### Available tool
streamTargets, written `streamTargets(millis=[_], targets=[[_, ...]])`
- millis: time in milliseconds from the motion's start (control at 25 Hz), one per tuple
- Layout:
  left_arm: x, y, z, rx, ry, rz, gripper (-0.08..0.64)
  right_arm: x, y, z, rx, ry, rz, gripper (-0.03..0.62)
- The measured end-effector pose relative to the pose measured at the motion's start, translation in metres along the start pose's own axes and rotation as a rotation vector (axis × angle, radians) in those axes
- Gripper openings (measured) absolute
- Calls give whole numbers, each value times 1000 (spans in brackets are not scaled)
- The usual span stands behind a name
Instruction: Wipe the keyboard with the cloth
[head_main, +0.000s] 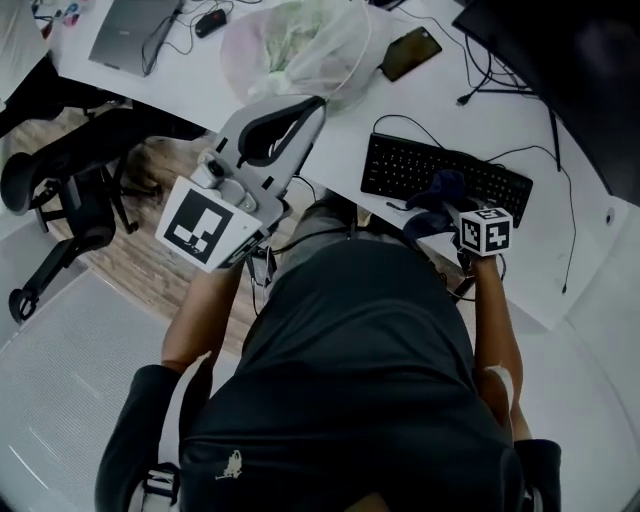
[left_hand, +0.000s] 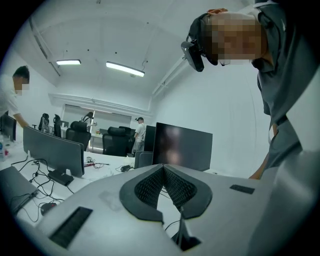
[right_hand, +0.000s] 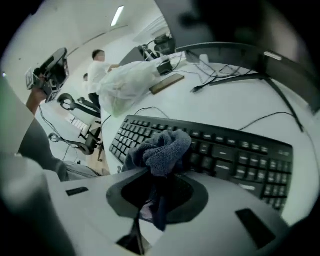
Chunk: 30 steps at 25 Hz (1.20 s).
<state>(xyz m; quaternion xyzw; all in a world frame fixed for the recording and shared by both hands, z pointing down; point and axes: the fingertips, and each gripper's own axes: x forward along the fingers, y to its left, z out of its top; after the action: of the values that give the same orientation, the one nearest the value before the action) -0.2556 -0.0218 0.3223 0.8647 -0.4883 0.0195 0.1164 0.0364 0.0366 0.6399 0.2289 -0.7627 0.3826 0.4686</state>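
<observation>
A black keyboard (head_main: 400, 165) lies on the white desk (head_main: 350, 130) in front of me. My right gripper (head_main: 440, 203) is shut on a dark blue cloth (head_main: 443, 188), and the bunched cloth rests on the keyboard's near edge, right of its middle. In the right gripper view the cloth (right_hand: 162, 149) bulges out of the jaws over the keys (right_hand: 230, 157). My left gripper (head_main: 312, 105) is held up off the desk, left of the keyboard. In the left gripper view the left gripper (left_hand: 163, 169) points out into the room, jaws shut with nothing between them.
A clear plastic bag (head_main: 290, 45) and a phone (head_main: 410, 52) lie beyond the keyboard. A laptop (head_main: 130, 30) and a mouse (head_main: 210, 22) sit far left. A dark monitor (head_main: 560, 60) stands at the back right, with cables (head_main: 545, 150) trailing around it. An office chair (head_main: 70, 180) stands at the left.
</observation>
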Motion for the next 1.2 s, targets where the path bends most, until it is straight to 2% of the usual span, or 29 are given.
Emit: streamTargets(millis=[80,120,280,360,480,720,1000,1200], targets=[[-4,-2,4,3,-3,12,5,-33,-20,0,24,-39,-67,67],[-3,-2,7,9,-11,16,6,-52,-25,12,36,-101,-69,67],[4,-12,20,33,-39,29,5,-143,-10,95,105,-523,104,67],[8,-22,27,55,-48,25,5,-193,4,128,49,-705,136,67],[15,-36,35,96,-63,8,5,-254,18,158,-66,-884,99,67],[31,-69,41,112,-66,4,5,-343,22,162,-203,-1052,-27,67],[55,-107,42,123,-59,-20,5,-395,12,134,-300,-1085,-140,63],[76,-132,41,145,-34,-57,5,-423,-6,114,-291,-1124,-195,62]])
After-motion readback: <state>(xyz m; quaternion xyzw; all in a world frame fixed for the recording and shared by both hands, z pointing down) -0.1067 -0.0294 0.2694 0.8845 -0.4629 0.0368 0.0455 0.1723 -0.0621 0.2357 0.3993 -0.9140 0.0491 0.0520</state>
